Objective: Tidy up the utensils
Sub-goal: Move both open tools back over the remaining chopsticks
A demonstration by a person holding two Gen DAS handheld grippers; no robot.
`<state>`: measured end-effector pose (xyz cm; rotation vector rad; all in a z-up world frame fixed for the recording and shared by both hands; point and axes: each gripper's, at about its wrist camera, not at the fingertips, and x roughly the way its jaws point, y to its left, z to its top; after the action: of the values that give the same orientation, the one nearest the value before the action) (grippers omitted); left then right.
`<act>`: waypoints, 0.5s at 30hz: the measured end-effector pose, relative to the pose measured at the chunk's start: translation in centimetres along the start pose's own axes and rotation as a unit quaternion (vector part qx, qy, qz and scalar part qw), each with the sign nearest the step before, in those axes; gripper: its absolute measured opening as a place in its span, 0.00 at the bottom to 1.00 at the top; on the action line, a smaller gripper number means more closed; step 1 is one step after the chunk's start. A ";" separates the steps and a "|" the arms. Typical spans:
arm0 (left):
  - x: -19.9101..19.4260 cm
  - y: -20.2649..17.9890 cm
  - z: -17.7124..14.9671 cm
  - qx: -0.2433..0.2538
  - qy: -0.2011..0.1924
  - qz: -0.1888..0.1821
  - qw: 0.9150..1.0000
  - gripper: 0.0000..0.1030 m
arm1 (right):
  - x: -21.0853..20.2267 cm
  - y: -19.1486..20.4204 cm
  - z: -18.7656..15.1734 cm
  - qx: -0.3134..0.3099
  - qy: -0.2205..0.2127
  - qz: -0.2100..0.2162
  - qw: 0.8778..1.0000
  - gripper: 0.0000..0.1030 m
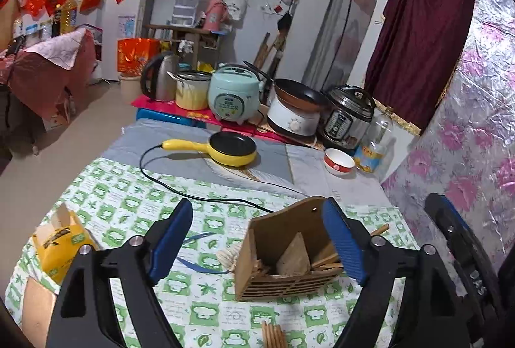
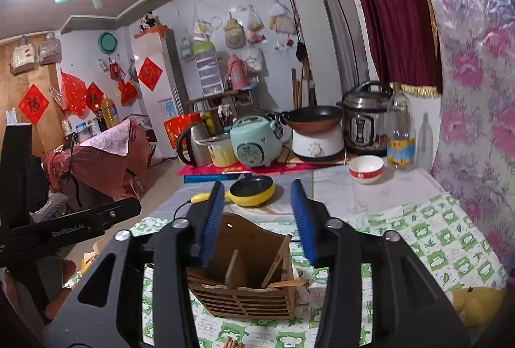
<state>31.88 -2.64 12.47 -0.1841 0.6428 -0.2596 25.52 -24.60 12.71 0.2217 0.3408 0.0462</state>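
A wooden utensil holder [image 1: 283, 254] with a slatted front stands on the green-checked tablecloth; it also shows in the right wrist view [image 2: 248, 270]. Wooden utensils lie inside it. My left gripper [image 1: 257, 238] is open and empty, the holder just ahead between its blue pads. My right gripper [image 2: 260, 219] is open and empty above the holder. A bundle of wooden chopsticks [image 1: 273, 335] lies at the near edge, also in the right wrist view [image 2: 233, 343]. A blue-handled utensil [image 1: 196, 251] and a pale spoon [image 1: 230, 256] lie left of the holder.
A yellow mini frying pan [image 1: 231, 148] with a black cord sits behind the holder. A red-rimmed bowl [image 1: 339, 161] and a clear bottle [image 1: 376, 138] stand at the back right. Cookers and a kettle [image 1: 161, 77] line the back. A yellow carton [image 1: 61, 241] stands left.
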 end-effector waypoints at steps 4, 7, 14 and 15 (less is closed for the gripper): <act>-1.0 0.1 -0.5 0.001 0.001 0.010 1.000 0.81 | -1.2 0.7 0.0 -0.008 -0.005 0.006 1.000 0.48; -2.0 0.1 -0.8 -0.002 -0.004 0.013 1.000 0.82 | -2.6 1.3 -0.4 -0.020 -0.007 0.004 1.000 0.51; -3.8 1.5 -8.2 0.032 -0.011 0.027 0.999 0.91 | -6.6 0.8 -2.5 -0.027 0.001 0.007 1.000 0.63; -3.6 1.8 -9.2 0.038 -0.001 0.026 0.999 0.91 | -7.3 0.3 -3.6 -0.023 -0.003 0.006 1.000 0.70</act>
<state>23.78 -0.70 6.81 -0.0944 0.6331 -0.2337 17.46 -24.20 11.83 0.1775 0.3322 0.0652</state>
